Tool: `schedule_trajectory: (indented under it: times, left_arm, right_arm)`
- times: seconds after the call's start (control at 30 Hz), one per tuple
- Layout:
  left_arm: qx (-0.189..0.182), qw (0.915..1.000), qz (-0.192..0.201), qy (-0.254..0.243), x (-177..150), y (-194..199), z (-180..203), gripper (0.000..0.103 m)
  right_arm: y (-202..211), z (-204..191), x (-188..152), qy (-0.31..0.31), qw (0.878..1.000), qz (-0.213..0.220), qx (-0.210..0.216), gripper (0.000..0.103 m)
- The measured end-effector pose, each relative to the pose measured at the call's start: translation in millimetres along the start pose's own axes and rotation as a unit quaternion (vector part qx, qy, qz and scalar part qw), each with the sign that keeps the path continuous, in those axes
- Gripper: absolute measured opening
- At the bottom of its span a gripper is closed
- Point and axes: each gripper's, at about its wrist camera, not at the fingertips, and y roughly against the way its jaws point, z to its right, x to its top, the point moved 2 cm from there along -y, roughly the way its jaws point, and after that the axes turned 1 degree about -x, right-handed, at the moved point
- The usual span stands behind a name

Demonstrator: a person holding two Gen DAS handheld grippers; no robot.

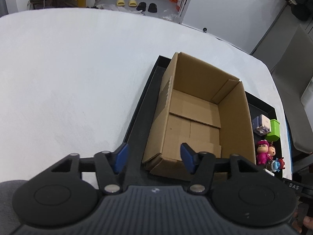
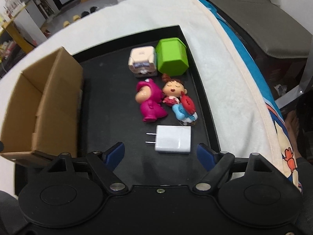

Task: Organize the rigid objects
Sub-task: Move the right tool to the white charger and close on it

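An empty cardboard box (image 1: 197, 115) stands on a black tray (image 1: 144, 105); it also shows at the left of the right wrist view (image 2: 49, 99). My left gripper (image 1: 154, 157) is open above the box's near left corner. My right gripper (image 2: 161, 152) is open over the tray (image 2: 109, 90), just short of a white plug charger (image 2: 173, 139). Beyond the charger lie a pink figurine (image 2: 149, 101), a girl figurine (image 2: 173, 92), a blue and red figurine (image 2: 185, 108), a white cube toy (image 2: 142, 61) and a green hexagonal box (image 2: 172, 55).
The tray sits on a white cloth-covered table (image 1: 68, 82). A grey chair (image 2: 270, 29) stands past the table's right edge. The small toys also show right of the box in the left wrist view (image 1: 267, 137).
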Motion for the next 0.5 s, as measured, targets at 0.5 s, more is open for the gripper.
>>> schedule_trajectory:
  times: [0.5]
  left_arm:
    - [-0.008, 0.9999, -0.009, -0.008, 1, -19, 8, 0.021]
  right_arm:
    - [-36, 8, 2, -0.018, 0.999, -0.021, -0.021, 0.047]
